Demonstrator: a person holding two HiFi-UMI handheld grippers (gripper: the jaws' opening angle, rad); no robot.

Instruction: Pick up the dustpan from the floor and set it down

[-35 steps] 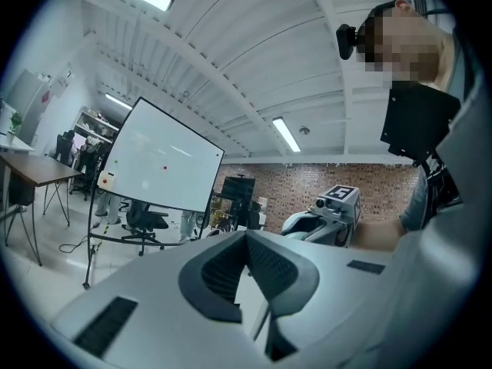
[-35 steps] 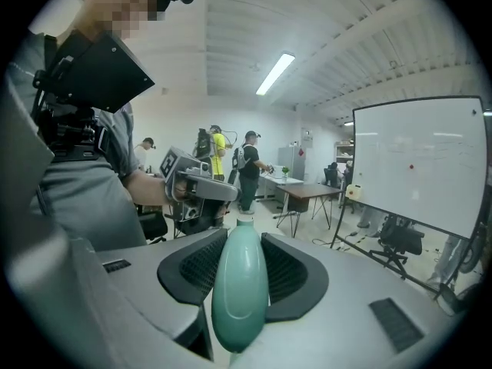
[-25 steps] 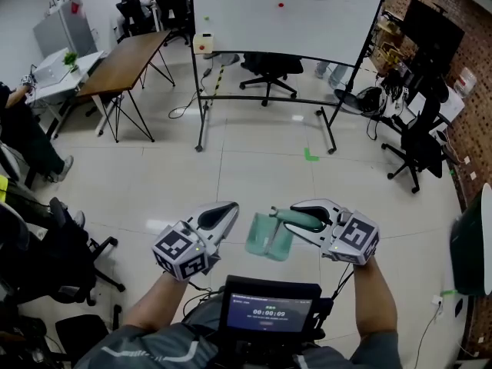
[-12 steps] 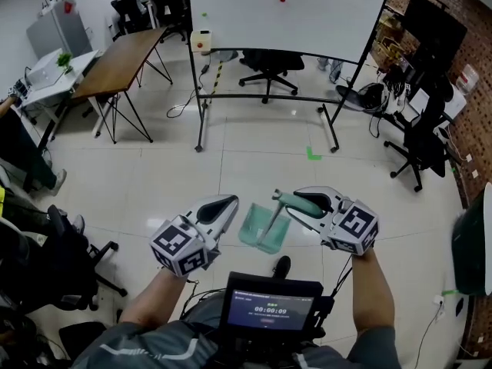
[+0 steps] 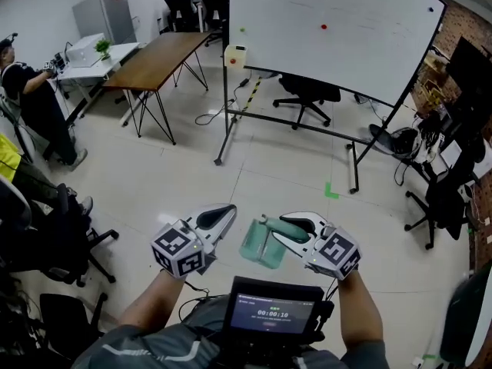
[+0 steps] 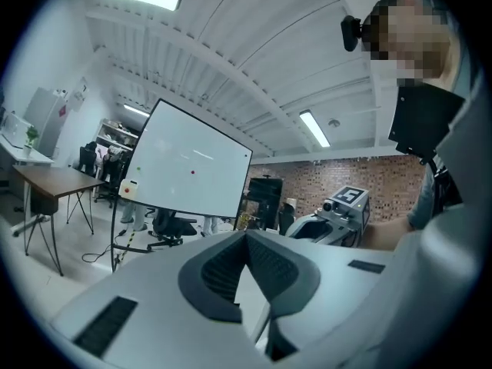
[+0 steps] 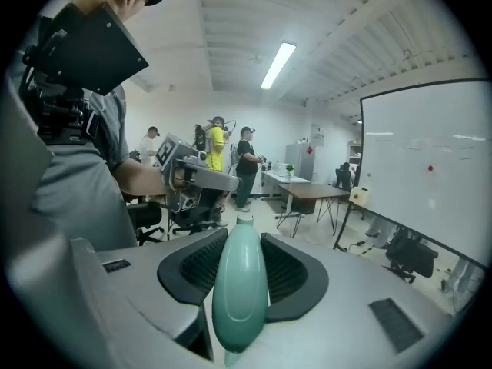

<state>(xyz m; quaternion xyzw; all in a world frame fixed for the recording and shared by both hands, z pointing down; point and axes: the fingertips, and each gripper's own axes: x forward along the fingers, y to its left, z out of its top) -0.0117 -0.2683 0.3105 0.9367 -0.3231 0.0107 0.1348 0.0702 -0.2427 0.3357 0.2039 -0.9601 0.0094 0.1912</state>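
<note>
Pale teal plastic dustpan point(image 5: 256, 246), handle point(image 7: 240, 283) clamped in my right gripper point(image 5: 275, 230), my left gripper point(image 5: 223, 215) closed and empty; risk: single smooth-handle hold may let pan swing and slip free

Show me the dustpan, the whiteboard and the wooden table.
dustpan point(image 5: 256, 244): head view, on its translucent green pan.
whiteboard point(image 5: 330, 21): head view, middle of the board face.
wooden table point(image 5: 161, 58): head view, middle of its top.

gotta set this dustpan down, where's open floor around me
Bare tile lies straight ahead, between the dustpan in the right gripper and the whiteboard stand, and leftward toward the wooden table. Crowded: black office chairs at left, a desk chair at right.
</note>
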